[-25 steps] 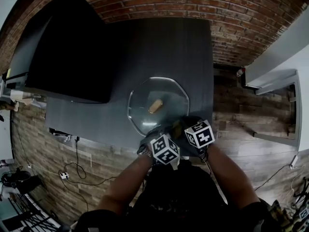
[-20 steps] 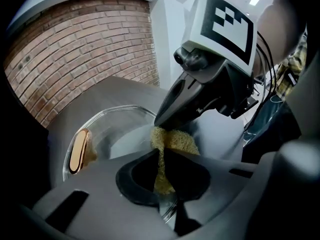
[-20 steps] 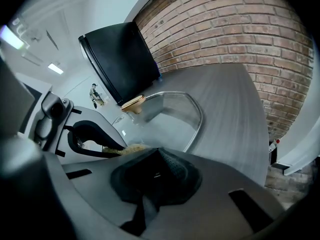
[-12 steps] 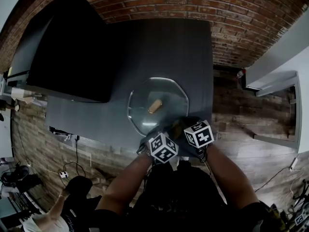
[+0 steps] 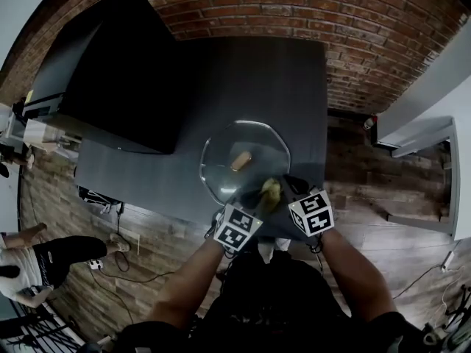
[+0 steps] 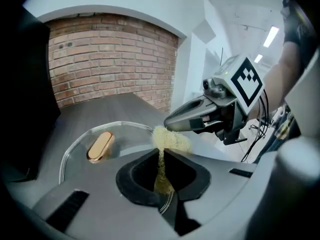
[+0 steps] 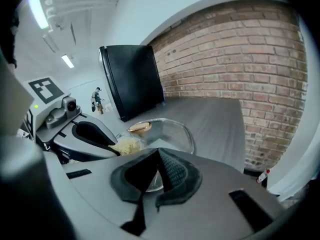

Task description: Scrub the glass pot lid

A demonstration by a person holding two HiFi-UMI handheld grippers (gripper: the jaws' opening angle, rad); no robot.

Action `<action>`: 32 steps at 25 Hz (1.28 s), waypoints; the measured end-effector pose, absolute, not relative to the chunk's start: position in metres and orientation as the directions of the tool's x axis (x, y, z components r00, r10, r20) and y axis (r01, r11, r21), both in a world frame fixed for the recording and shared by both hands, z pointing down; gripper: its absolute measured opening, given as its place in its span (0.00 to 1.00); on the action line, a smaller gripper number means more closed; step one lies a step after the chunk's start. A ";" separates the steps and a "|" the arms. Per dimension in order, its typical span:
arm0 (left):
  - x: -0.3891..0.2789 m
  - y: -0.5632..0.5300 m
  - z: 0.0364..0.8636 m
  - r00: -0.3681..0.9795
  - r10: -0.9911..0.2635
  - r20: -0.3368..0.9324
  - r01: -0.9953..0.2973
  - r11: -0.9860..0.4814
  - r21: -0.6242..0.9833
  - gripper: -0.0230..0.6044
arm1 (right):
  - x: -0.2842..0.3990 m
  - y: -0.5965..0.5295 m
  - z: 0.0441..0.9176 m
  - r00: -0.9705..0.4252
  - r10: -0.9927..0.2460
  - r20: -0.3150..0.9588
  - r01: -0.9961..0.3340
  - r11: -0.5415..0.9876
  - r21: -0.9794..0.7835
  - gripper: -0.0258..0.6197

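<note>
Free to pass over the bare table (image 5: 294,87) beyond the lid (image 5: 254,142), far up to the brick wall (image 5: 353,20); open on the strip left of the lid, narrower on its right. Blocked far left by a tall black box (image 5: 110,72). Crowded at the lid's near rim: left gripper (image 6: 161,151) and right gripper (image 7: 159,151) tip to tip at a sponge (image 5: 271,191), seemingly with no gap between. Low knob (image 5: 240,159) to clear at mid-lid.

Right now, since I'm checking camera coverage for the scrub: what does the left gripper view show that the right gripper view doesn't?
Left only: the right gripper, and how the tongs of the left gripper pinch the sponge. Right only: the left gripper from outside, and a distant person. Both: glass lid, gold knob, brick wall, sponge.
</note>
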State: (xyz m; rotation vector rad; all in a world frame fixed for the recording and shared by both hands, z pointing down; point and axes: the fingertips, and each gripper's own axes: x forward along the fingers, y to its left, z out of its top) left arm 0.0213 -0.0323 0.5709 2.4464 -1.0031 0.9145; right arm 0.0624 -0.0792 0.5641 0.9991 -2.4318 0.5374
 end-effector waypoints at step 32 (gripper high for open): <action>-0.148 0.059 0.380 0.391 -0.886 0.250 -0.908 -0.416 -0.052 0.11 | 0.011 0.017 0.395 -0.581 -0.779 0.238 -0.812 0.574 -0.106 0.07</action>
